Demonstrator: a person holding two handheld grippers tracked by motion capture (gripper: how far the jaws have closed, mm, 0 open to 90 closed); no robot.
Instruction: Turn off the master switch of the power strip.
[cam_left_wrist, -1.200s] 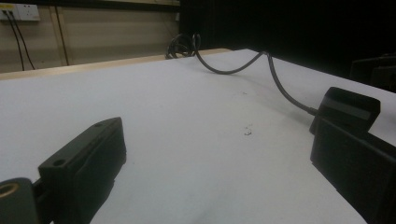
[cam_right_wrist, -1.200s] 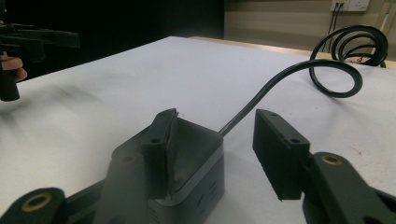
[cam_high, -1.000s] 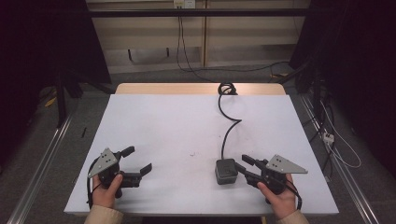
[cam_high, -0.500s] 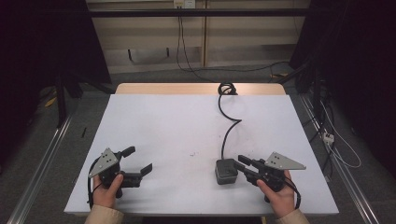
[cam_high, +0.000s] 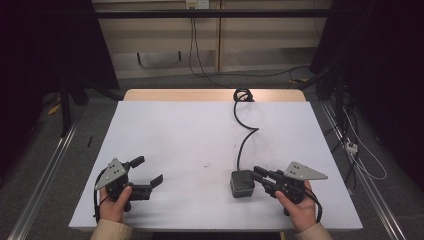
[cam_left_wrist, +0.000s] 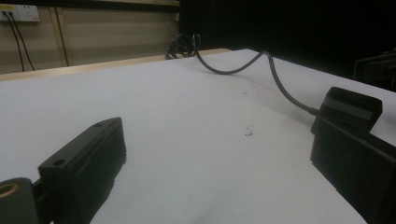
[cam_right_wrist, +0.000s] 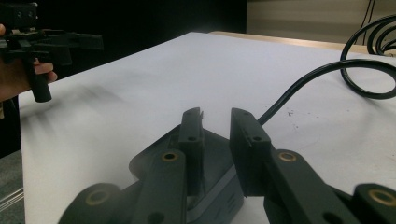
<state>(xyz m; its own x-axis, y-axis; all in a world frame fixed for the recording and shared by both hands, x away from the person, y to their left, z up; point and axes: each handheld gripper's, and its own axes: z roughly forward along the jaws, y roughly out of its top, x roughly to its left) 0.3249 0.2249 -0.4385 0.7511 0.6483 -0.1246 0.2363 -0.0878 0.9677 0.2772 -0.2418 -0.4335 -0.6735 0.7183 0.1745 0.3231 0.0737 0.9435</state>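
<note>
A small black box (cam_high: 242, 184) lies on the white table (cam_high: 200, 140) at the front right. Its black cable (cam_high: 245, 142) runs back to a coil (cam_high: 243, 95) at the far edge. My right gripper (cam_high: 259, 175) reaches the box's right side, its jaws open by a narrow gap. In the right gripper view the right gripper (cam_right_wrist: 217, 116) hovers over the box (cam_right_wrist: 205, 186) with nothing between the jaws. My left gripper (cam_high: 147, 171) stands wide open at the front left, well apart from the box. The left gripper view has the left gripper (cam_left_wrist: 215, 135), the box (cam_left_wrist: 350, 107) and the cable (cam_left_wrist: 280, 88).
A bare wooden strip (cam_high: 210, 95) edges the table's far side. Metal rails (cam_high: 40, 175) run along the floor on both sides. More cables (cam_high: 360, 155) lie on the floor at the right. A wall socket (cam_left_wrist: 21, 13) sits behind the table.
My right gripper has crept left, closer over the box, and its jaws have narrowed. The left gripper has stayed where it was.
</note>
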